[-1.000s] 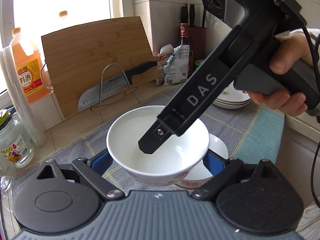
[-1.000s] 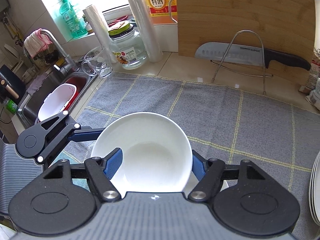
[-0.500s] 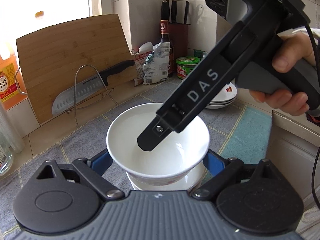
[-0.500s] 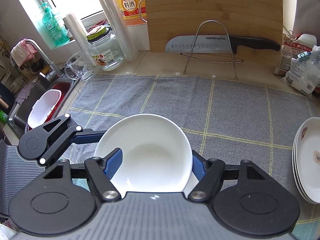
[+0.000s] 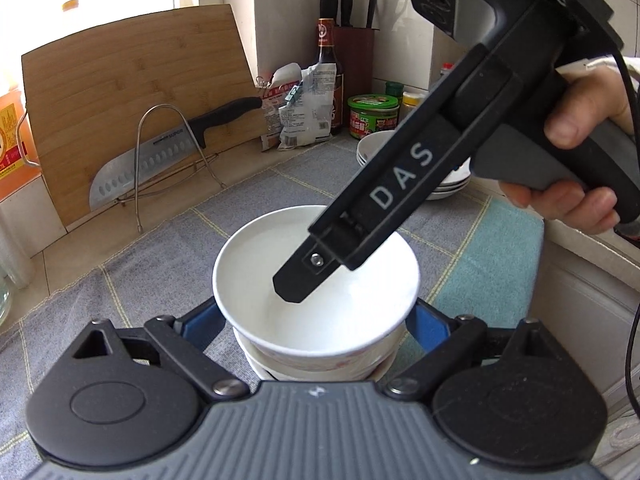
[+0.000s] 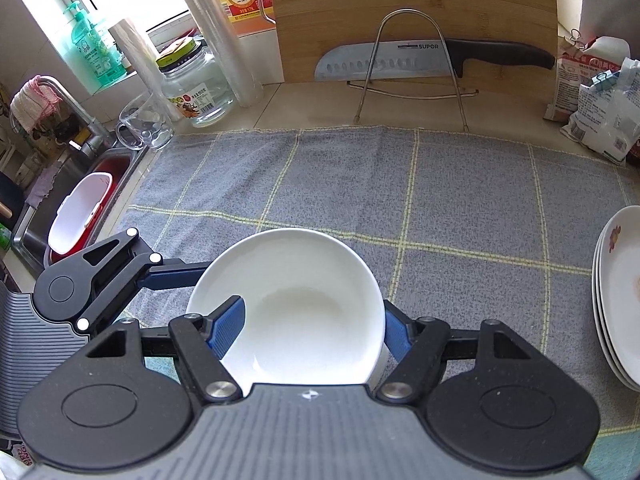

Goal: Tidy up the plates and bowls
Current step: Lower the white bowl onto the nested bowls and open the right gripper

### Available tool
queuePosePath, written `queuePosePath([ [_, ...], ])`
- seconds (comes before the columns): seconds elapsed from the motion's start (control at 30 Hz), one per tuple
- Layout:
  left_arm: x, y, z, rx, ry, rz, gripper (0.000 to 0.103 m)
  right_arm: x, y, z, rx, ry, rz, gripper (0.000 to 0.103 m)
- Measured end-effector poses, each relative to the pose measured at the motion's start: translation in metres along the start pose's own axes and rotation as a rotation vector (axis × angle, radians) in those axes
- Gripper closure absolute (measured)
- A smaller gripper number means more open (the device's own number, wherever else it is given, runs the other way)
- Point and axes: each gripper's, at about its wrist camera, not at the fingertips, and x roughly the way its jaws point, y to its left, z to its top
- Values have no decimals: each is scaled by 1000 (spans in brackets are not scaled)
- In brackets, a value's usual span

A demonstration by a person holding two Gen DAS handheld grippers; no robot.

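A white bowl [image 5: 316, 312] sits nested on a second bowl [image 5: 320, 368] on the grey checked towel [image 5: 160, 248]. My left gripper [image 5: 316, 320] spans it, its blue pads against both sides. My right gripper [image 6: 308, 328] holds the same bowl [image 6: 292, 304], one finger [image 5: 304, 276] inside and the other outside the wall. A stack of white plates [image 6: 620, 292] lies to the right; it also shows in the left wrist view [image 5: 448, 184].
A cutting board [image 6: 416, 12], a knife [image 6: 424, 60] on a wire rack, bags [image 6: 600, 108] and jars [image 6: 196, 84] line the back. A sink [image 6: 80, 208] with a white bowl lies to the left. The counter edge [image 5: 592, 248] runs on the right.
Both grippers carried the bowl rightward and lowered it onto the other bowl. The plate stack has come closer.
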Motion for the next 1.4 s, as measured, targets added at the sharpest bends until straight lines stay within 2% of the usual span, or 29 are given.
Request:
queuePosePath([
  [0.8, 13, 4, -2, -13, 29, -16, 8, 8, 0, -1, 3, 9, -10, 25],
  [1.0, 13, 5, -4, -17, 32, -28, 7, 9, 2, -2, -16, 10, -13, 20],
  [1.13, 12, 7, -5, -17, 22, -34, 5, 7, 4, -3, -32, -7, -17, 9],
  [1.4, 3, 2, -9, 5, 15, -40, 4, 3, 3, -6, -48, -32, -22, 3],
])
